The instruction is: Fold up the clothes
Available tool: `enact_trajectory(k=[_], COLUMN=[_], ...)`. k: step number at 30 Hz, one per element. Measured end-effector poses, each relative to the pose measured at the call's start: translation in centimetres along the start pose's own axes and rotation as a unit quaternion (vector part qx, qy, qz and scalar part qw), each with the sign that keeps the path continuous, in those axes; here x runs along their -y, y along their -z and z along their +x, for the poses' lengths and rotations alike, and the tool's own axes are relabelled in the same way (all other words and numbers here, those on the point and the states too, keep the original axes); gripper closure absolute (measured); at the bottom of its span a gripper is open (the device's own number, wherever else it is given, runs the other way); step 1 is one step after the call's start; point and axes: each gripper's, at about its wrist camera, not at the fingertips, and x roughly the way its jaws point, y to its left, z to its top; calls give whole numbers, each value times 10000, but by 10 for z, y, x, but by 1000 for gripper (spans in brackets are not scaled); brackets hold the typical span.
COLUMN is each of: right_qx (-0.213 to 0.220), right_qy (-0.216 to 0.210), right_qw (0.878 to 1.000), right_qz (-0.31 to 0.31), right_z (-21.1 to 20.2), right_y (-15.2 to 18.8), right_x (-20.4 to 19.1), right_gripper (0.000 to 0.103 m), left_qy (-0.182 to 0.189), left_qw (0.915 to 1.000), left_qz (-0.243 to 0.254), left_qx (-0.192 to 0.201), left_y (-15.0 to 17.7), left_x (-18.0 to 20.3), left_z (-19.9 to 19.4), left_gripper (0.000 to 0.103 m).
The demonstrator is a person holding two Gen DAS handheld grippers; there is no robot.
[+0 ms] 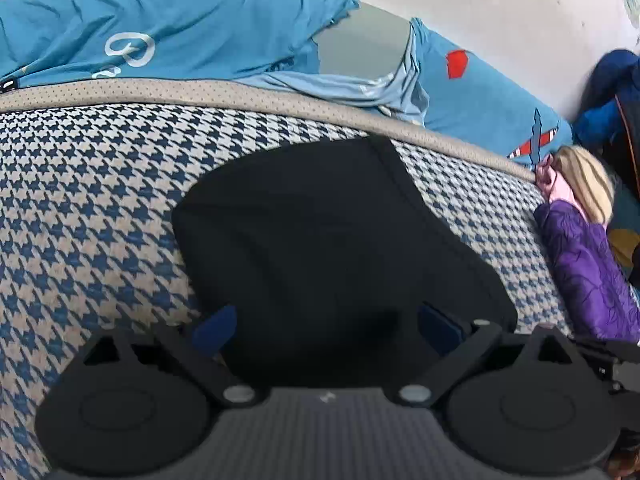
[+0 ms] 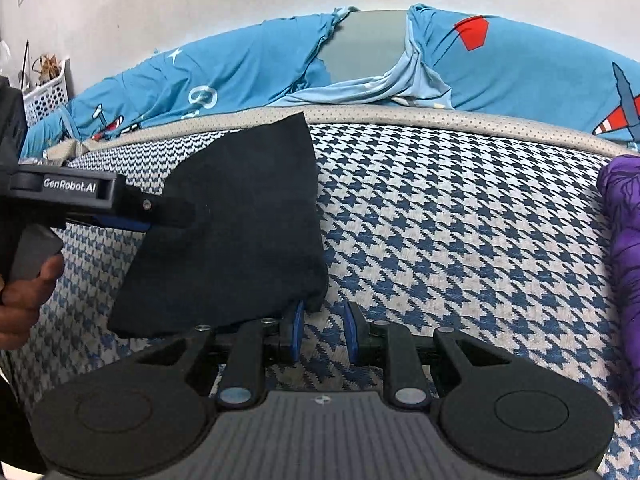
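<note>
A folded black garment (image 1: 320, 240) lies on the houndstooth mattress (image 1: 80, 200). In the left wrist view my left gripper (image 1: 326, 330) is open, its blue pads wide apart over the garment's near edge. In the right wrist view the same garment (image 2: 236, 232) lies left of centre. My right gripper (image 2: 323, 330) is open just past the garment's near right corner, its left pad touching the cloth edge, nothing between the pads. The left gripper (image 2: 160, 216) shows from the side over the garment's left part, held by a hand (image 2: 24, 300).
A blue printed quilt (image 2: 500, 68) and a light blue cloth (image 2: 380, 88) lie along the wall behind the mattress. A purple jacket (image 2: 624, 264) sits at the right edge. A white basket (image 2: 46, 96) stands far left. A doll with blond hair (image 1: 580, 180) lies beside the purple jacket.
</note>
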Motion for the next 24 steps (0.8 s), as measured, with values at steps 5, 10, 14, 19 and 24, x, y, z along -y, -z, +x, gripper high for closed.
enact_trajectory(k=[5,10,14,19,24], right_qx=[30,186,599,708,924], right_qy=[106,463,1102,975,587], right_qw=[9999,9982,9921,9911,9930], right_qz=[-75,-336,53,563,454], right_z=[7,7,-4,-14,-22], right_y=[0,0,-7,-13,-16], right_x=[-3,-11,3,20,9], right_gripper=[82,89,92,92,92], left_qy=[-47,-221,-311,-291,-205], left_qw=[9998,9988,9978,9985,9994], left_qz=[180,409,548,370,108], left_qx=[-70,-157,-215,-274,-272], left_y=[6,10,13,12,8], left_x=[4,6,8,2,-6], left_z=[5,10,11,9,6], left_gripper=[5,5,5,5,4])
